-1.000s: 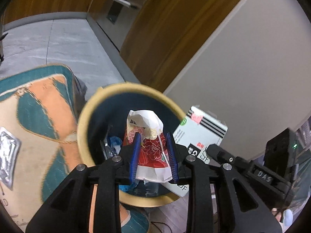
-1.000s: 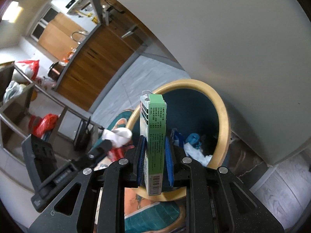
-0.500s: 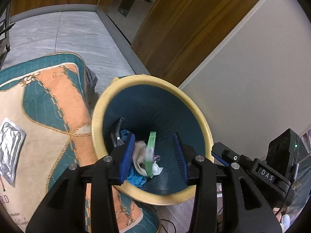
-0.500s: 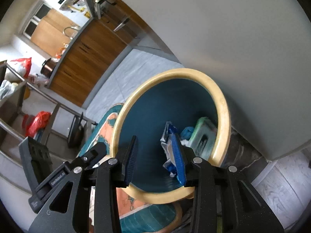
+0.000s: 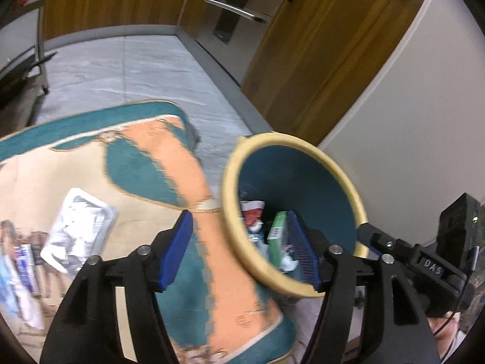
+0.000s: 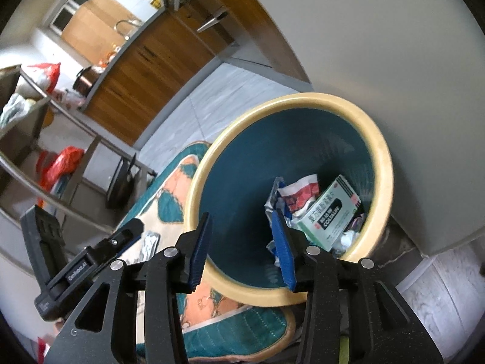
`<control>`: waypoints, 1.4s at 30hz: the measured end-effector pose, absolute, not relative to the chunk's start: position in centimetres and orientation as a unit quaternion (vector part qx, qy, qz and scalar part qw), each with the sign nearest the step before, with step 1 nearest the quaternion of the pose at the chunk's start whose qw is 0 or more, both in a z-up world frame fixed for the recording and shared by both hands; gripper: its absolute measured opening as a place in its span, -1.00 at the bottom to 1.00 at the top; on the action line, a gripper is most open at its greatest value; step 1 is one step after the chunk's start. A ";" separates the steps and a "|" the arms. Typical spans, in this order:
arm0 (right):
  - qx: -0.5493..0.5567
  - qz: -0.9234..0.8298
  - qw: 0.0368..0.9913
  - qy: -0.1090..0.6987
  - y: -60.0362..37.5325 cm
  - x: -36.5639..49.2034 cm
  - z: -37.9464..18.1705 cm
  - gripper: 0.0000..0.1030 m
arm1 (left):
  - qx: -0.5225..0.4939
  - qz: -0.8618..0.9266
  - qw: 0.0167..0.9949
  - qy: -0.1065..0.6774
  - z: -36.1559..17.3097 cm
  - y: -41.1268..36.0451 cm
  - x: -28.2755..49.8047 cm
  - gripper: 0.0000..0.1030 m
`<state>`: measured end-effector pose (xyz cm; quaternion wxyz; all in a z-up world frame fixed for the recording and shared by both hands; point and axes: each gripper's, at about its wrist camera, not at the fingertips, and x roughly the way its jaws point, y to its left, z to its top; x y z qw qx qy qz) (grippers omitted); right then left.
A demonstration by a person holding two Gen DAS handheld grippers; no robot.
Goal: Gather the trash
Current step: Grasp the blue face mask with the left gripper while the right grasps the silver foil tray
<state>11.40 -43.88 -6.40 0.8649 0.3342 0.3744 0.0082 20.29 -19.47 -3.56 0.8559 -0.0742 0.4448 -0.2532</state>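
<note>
A teal bin with a cream rim (image 5: 230,163) (image 6: 385,148) stands on the floor by a white wall. Inside it lie a green carton (image 6: 330,212) (image 5: 277,227) and a red and white wrapper (image 6: 300,194) (image 5: 253,210) among other scraps. My left gripper (image 5: 239,248) hangs over the bin's left rim and the rug, its jaws opening with nothing between them. Over the bin's near rim my right gripper (image 6: 242,248) is opening too, and it holds nothing. A silver foil packet (image 5: 75,230) (image 6: 150,241) rests on the rug to the left.
A teal and orange patterned rug (image 5: 145,163) (image 6: 169,188) covers the floor beside the bin. Wooden cabinets (image 5: 318,60) and a steel appliance (image 5: 239,9) line the far wall. A metal shelf rack (image 6: 45,139) holding red bags stands at left. More printed packets (image 5: 18,261) lie at the rug's left edge.
Both grippers let go of their loads: the wrapper and the green carton dropped into the bin. Jaws widened. The left gripper swung left from above the bin toward the rug.
</note>
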 end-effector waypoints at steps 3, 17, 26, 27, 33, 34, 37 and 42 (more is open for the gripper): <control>0.323 0.018 0.867 0.379 -42.9 11.7 -6.2 -0.15 | -0.066 -0.235 0.865 0.439 -3.3 -17.4 20.0 0.26; 0.266 0.070 0.873 0.402 -36.6 13.6 -5.7 0.01 | -0.126 -0.127 0.886 0.428 -3.1 -4.3 18.8 0.27; 0.237 0.099 0.870 0.421 -32.3 14.7 -5.8 0.21 | -0.188 -0.064 0.883 0.426 -4.4 2.8 18.2 0.28; 0.232 0.102 0.869 0.425 -31.7 14.9 -5.9 0.24 | -0.194 -0.057 0.882 0.425 -4.5 3.3 18.1 0.28; 0.205 0.123 0.864 0.443 -28.2 15.7 -6.3 0.30 | -0.241 -0.001 0.866 0.439 -6.3 7.4 17.7 0.30; 0.199 0.128 0.863 0.447 -27.4 15.9 -6.4 0.31 | -0.251 0.006 0.862 0.441 -6.7 8.1 17.7 0.30; 0.190 0.136 0.859 0.456 -25.5 16.4 -6.8 0.33 | -0.275 0.006 0.852 0.446 -7.6 9.3 17.7 0.30; 0.186 0.137 0.851 0.472 -23.2 17.7 -7.6 0.39 | -0.294 -0.002 0.838 0.461 -8.8 9.6 18.0 0.29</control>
